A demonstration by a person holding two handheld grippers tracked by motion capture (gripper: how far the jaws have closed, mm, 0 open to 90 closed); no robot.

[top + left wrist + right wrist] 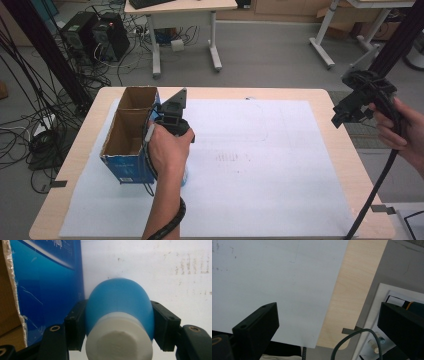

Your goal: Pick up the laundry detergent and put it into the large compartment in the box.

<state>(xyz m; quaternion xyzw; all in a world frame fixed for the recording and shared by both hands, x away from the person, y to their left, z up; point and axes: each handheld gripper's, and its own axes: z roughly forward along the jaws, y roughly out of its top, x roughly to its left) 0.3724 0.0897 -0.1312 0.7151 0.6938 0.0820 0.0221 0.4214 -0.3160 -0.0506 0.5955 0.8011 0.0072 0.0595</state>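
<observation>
I am pinching the blue bottle (119, 305) in the left gripper (117, 325), centre frame, just beside the box (131, 131). Right gripper (332, 327) is idling spread at right. Pickup looks done; placing into the box appears left.

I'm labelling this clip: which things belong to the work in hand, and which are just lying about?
In the work:
left gripper, shut on the blue bottle
blue cardboard box

Lying about:
right gripper, open, at the table's edge
computer towers
far desk
</observation>
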